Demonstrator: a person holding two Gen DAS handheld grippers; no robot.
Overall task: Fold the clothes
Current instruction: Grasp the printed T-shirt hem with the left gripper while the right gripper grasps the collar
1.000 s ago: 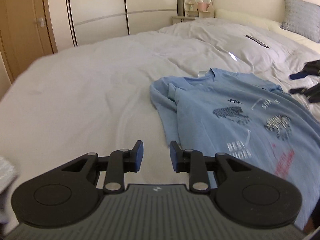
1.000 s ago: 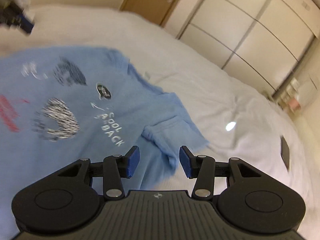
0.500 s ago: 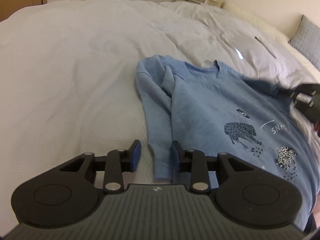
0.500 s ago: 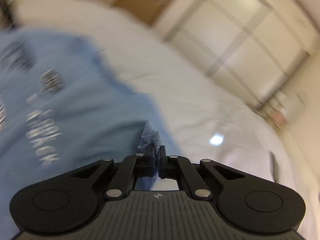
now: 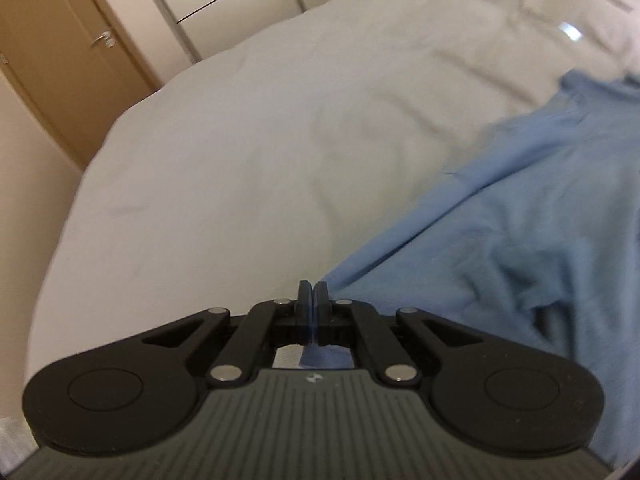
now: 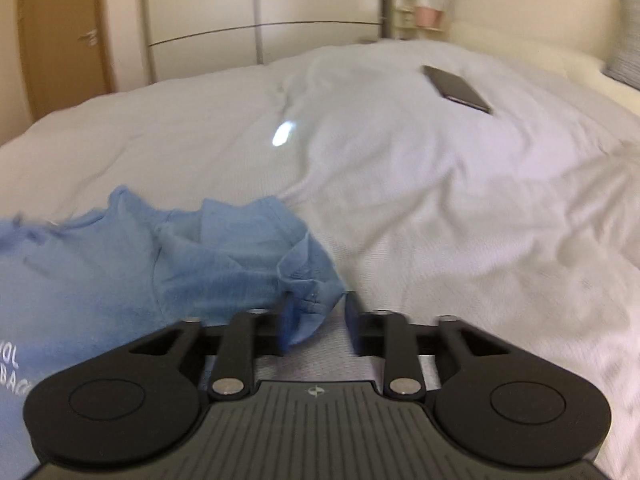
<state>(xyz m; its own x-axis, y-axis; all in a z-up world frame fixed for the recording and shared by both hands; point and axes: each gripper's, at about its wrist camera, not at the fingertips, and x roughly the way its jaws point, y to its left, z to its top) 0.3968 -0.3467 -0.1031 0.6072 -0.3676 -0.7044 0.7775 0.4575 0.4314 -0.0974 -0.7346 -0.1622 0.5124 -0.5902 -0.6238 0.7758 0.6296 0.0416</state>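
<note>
My left tool (image 5: 311,294) pinches the blue shirt (image 5: 520,240) edge to fold it; right tool (image 6: 318,312) gapes open, sleeve loose between its fingers.

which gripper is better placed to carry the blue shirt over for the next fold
Left. The left gripper is shut on the blue shirt; the right gripper stands open, cloth loose between its fingers.

Your left gripper (image 5: 312,294) and right gripper (image 6: 318,322) share one build: matte black linkage arms pinned with round silver screws, two broad rounded housings with circular recesses at lower left and lower right of each frame, a ribbed dark grey body bearing a small white emblem, and blue-padded fingers (image 6: 285,328).
</note>
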